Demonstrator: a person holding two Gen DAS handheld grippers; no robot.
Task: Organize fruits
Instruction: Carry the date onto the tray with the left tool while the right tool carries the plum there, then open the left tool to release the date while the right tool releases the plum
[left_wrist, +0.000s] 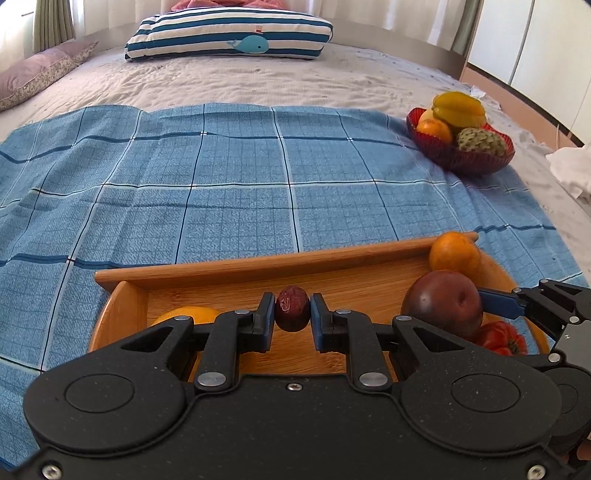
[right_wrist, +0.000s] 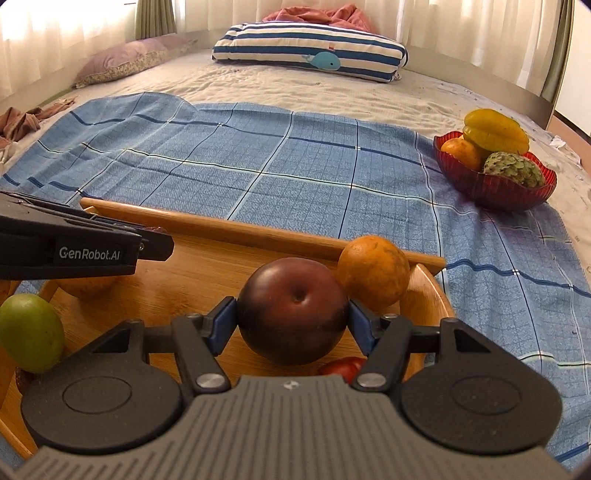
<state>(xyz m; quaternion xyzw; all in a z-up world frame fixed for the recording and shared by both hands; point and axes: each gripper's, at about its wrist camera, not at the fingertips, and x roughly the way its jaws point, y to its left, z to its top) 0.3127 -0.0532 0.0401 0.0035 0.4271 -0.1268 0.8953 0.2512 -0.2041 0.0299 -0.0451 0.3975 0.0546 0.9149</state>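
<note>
Over the wooden tray (left_wrist: 258, 269), your left gripper (left_wrist: 292, 310) is clamped on a small dark-red fruit (left_wrist: 291, 308) — apparently a date — while your right gripper (right_wrist: 291, 321) grips the dark plum (right_wrist: 291, 310) beside an orange (right_wrist: 373, 271).

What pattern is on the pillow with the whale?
Blue and white stripes on the pillow; clearest in the right wrist view.

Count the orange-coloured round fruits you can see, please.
3, perhaps more hidden. One orange in the wooden tray's far right corner, one at the tray's left behind the left gripper, one in the red bowl.
</note>
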